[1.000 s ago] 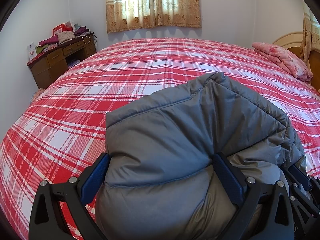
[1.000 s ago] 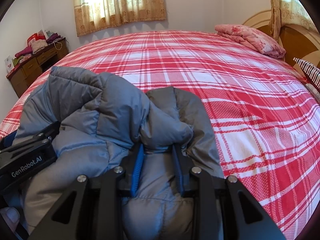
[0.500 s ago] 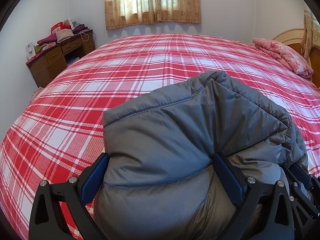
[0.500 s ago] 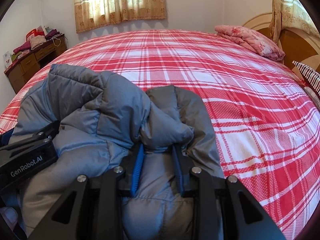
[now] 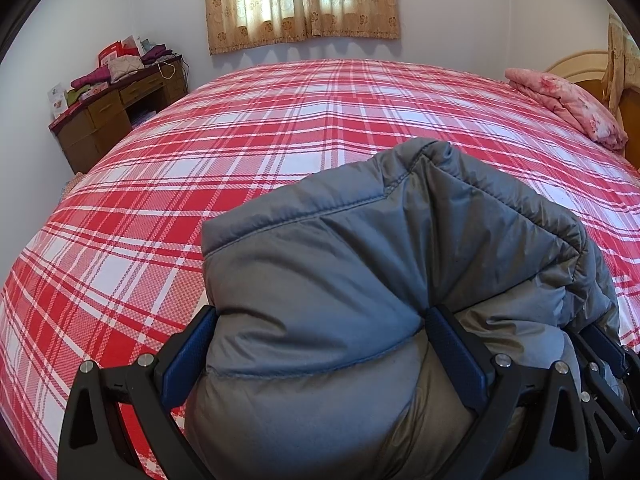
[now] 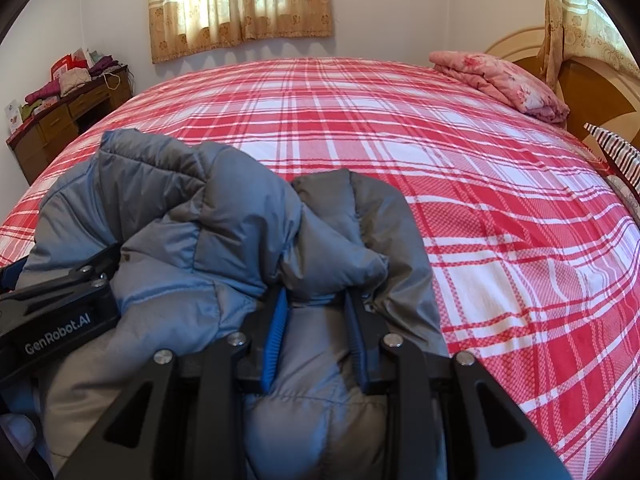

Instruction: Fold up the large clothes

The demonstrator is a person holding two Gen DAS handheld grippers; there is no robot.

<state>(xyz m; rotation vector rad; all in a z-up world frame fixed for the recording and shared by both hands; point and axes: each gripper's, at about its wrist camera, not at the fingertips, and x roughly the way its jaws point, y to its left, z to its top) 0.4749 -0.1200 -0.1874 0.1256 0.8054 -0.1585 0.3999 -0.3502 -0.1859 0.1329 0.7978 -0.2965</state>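
Observation:
A grey quilted puffer jacket point(image 5: 360, 272) is bunched up over the near edge of the red plaid bed point(image 5: 280, 128). My left gripper point(image 5: 320, 316) is shut on a thick fold of the jacket, its jaws held wide by the padding. My right gripper point(image 6: 316, 300) is shut on a narrower fold of the same jacket point(image 6: 192, 216), just right of the left gripper's body point(image 6: 56, 320). The jacket's lower part is hidden under both grippers.
A folded pink quilt point(image 6: 504, 80) lies at the far right by the wooden headboard point(image 6: 580, 80). A striped pillow point(image 6: 620, 156) is at the right edge. A brown desk point(image 5: 112, 116) piled with clothes stands by the left wall. A curtained window point(image 5: 300, 0) is behind.
Both grippers have moved forward and a little up over the bed with the jacket still held. The grip on the jacket looks unchanged.

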